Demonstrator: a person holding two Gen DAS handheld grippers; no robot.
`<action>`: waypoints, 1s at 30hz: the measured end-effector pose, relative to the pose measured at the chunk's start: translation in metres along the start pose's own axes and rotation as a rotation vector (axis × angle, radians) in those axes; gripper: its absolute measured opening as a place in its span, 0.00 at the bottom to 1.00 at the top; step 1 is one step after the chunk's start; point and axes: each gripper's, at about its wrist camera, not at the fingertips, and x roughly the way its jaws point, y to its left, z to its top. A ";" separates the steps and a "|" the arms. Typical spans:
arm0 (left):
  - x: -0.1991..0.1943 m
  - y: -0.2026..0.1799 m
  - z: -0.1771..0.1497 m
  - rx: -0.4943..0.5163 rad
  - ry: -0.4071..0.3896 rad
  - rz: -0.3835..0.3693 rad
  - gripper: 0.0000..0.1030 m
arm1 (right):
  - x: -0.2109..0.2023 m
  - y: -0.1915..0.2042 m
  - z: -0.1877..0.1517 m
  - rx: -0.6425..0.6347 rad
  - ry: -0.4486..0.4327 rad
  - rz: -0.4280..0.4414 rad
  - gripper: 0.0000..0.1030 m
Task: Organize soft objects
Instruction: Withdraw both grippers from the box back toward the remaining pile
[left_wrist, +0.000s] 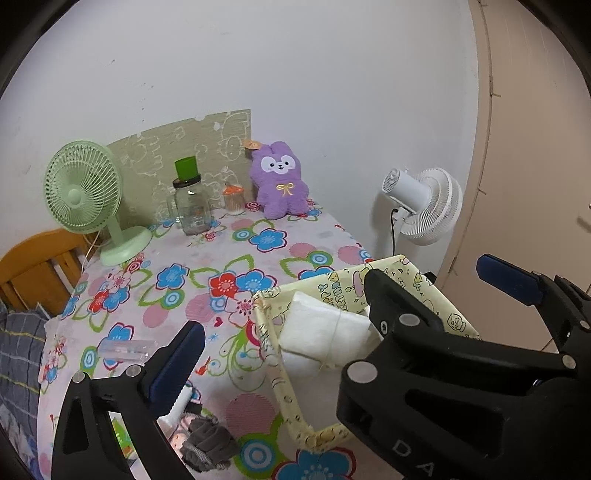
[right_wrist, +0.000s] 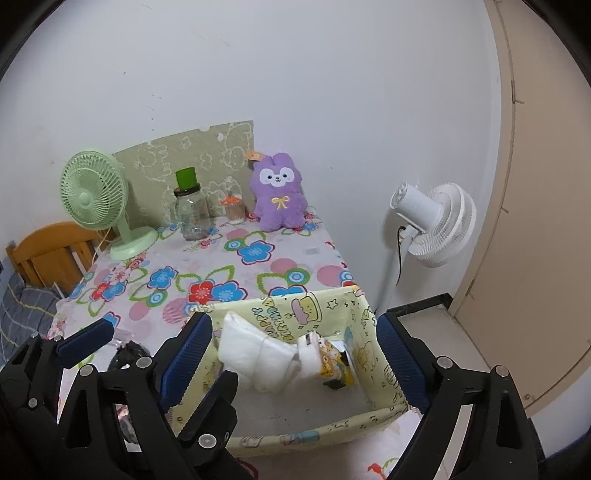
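Both tongs hang with jaws apart and nothing between them, low over a table with a flowered cloth. The left gripper has 1 blue pad over the cloth and the other out past the table's right edge; between them, from its own camera, sits the yellow fabric box, though the right gripper's black body covers much of it there. In the right wrist view the right gripper straddles the box: its left pad is at the box's near left wall, its right pad at the right wall. Inside the box, between those pads and below them, lies a white folded cloth leaning against the back wall, and just beside it to the right a small printed packet. A grey soft item lies on the table left of the box, just under the left gripper's left finger, not touching the pads. At the table's far end a purple plush sits upright against the wall, well apart from both tongs, with a jar and a green fan to its left. A white fan stands off the table to the right.
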 end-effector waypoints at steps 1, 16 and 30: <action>-0.002 0.002 -0.001 -0.004 0.005 -0.001 1.00 | -0.002 0.002 0.000 0.000 -0.001 0.000 0.90; -0.036 0.032 -0.013 -0.014 -0.024 -0.009 0.97 | -0.034 0.039 -0.004 -0.017 -0.038 0.021 0.90; -0.058 0.064 -0.027 -0.036 -0.051 -0.004 0.97 | -0.051 0.076 -0.012 -0.045 -0.062 0.051 0.90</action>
